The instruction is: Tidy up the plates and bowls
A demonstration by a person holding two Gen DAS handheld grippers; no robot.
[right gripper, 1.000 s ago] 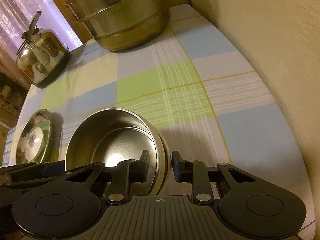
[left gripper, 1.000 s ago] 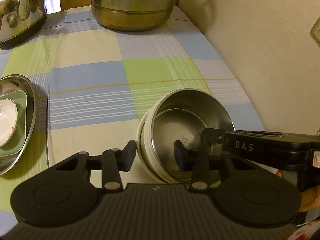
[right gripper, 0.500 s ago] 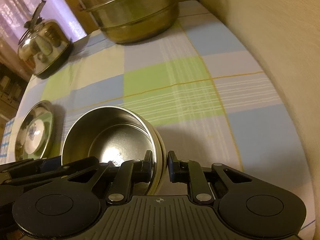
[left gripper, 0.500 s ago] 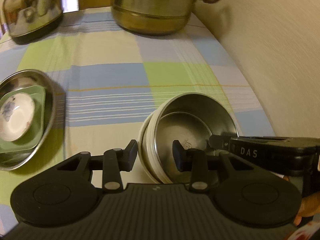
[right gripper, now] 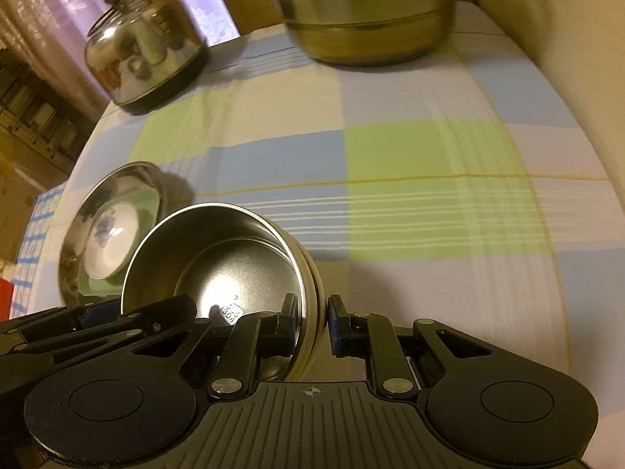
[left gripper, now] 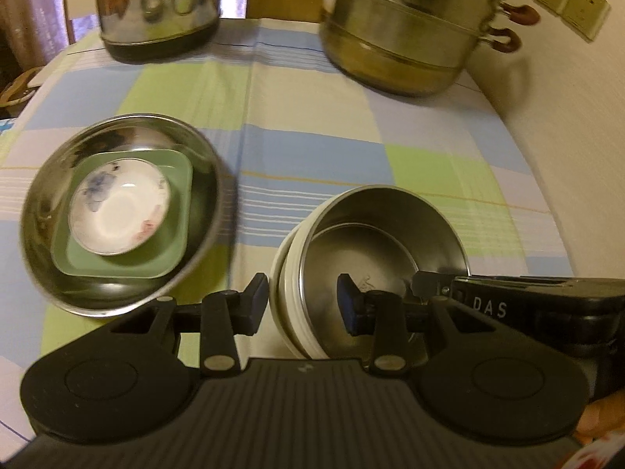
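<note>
Steamer pot (left gripper: 406, 27) at the far edge is cut off at the top; kettle (left gripper: 156, 8) too (both blurred). Open checked cloth (left gripper: 312, 148) lies between them and the near dishes. Steel dish (left gripper: 117, 211) sits left, holding green plate (left gripper: 172, 242) and saucer (left gripper: 117, 211). Steel bowl (left gripper: 383, 242), nested in a white one (left gripper: 285, 273), is clamped at its left wall by the left gripper (left gripper: 302, 303) and at its right wall by the right gripper (right gripper: 310, 318), whose jaws have just been closing.

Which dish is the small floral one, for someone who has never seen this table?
Find the wide steel plate on the checked tablecloth, left of the gripped bowls. A green square dish lies in it, and the white saucer sits on that: the only round white piece with painted flowers.
</note>
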